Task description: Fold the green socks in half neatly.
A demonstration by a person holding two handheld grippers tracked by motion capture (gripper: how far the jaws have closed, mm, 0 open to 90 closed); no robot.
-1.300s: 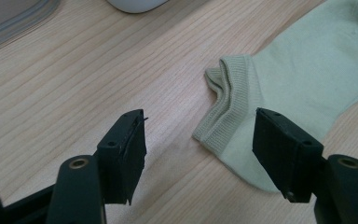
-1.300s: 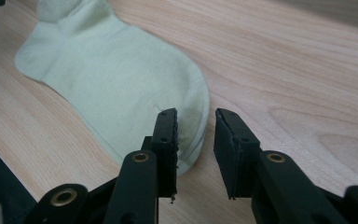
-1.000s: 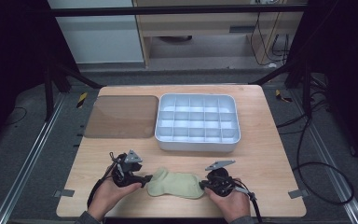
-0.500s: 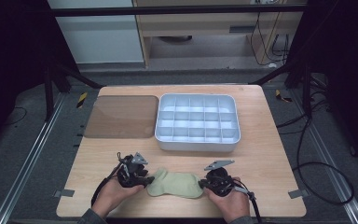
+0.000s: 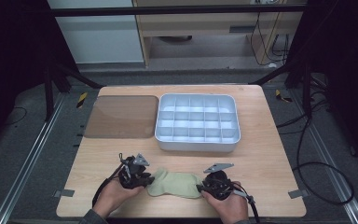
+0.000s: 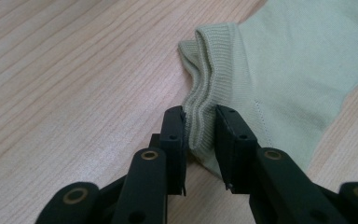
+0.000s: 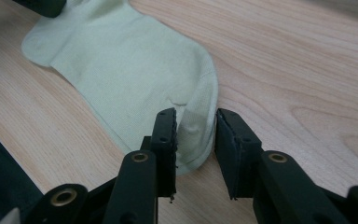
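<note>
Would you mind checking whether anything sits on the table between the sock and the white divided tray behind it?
Nothing visible does. The sock lies at the near edge, held at each end by the left gripper and right gripper; bare wood separates it from the tray. The brown mat lies off to the left.

Surface: light wood-grain table (image 5: 270,158). Far half carries a white compartmented tray (image 5: 197,122), sitting directly on the top, with a brown translucent flat panel (image 5: 122,116) just beside it on its left. Near edge: one pale green sock (image 5: 175,183) lying flat, ribbed cuff (image 6: 214,84) at its left end.
</note>
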